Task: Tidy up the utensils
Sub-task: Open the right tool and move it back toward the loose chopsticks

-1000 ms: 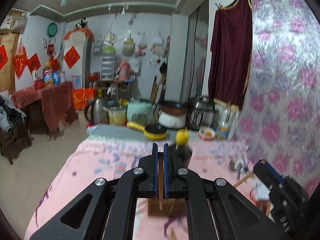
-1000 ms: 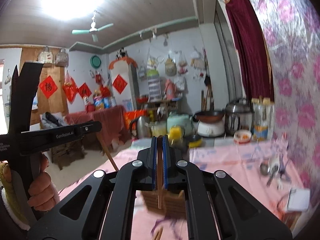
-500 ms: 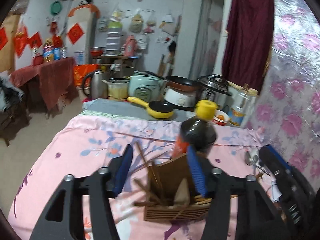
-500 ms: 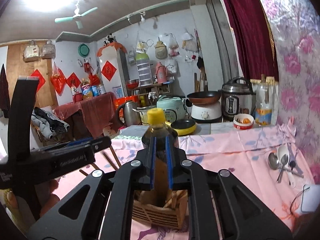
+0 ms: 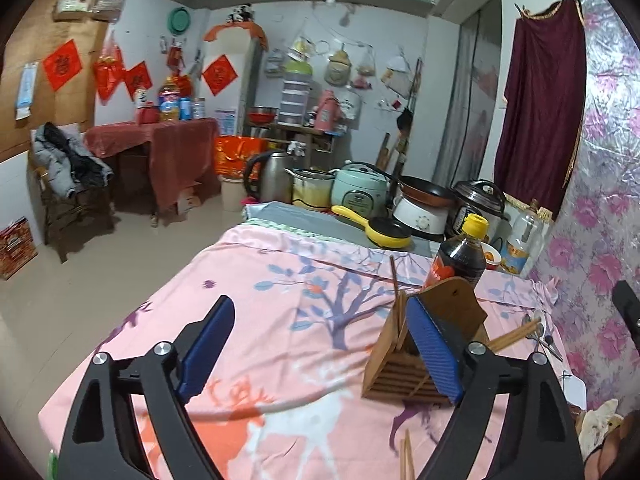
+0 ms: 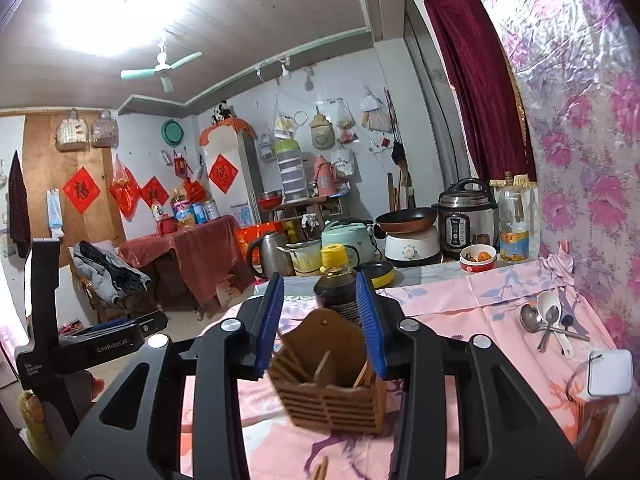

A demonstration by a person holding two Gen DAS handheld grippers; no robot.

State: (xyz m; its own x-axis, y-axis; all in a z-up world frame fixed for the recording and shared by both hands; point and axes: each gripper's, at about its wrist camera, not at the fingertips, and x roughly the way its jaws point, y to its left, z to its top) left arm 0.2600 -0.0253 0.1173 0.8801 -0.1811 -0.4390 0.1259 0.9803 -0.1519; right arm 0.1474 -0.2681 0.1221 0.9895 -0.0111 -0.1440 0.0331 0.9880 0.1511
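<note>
A cluttered kitchen room with red paper signs on the wall lies behind a worktop (image 5: 280, 288) that carries a pink cloth with a tree pattern.

In the left wrist view, the left gripper (image 5: 316, 356) has its jaws spread wide and they hold nothing. The wooden utensil holder (image 5: 404, 368) stands on the cloth at the right, partly hidden behind the right blue pad. Chopsticks (image 5: 395, 280) stick up from it. A dark sauce bottle (image 5: 460, 256) with a yellow cap stands just behind the holder. Another pair of loose chopsticks (image 5: 514, 334) lies to the right of the holder, and some more chopstick tips (image 5: 407, 456) show at the lower edge. A yellow pan (image 5: 384, 230) and several cookers stand at the far end of the worktop.

In the right wrist view, the right gripper (image 6: 322, 324) has its jaws partly open, one on each side of the utensil holder (image 6: 328, 392), and they grip nothing. The holder is below and between them, with a few chopsticks (image 6: 362, 374) inside. The sauce bottle (image 6: 336, 280) is just behind. Spoons (image 6: 548, 324) lie together on the cloth at the right, near a small white device (image 6: 608, 372). The left gripper (image 6: 116, 330) is at the left edge.
</note>
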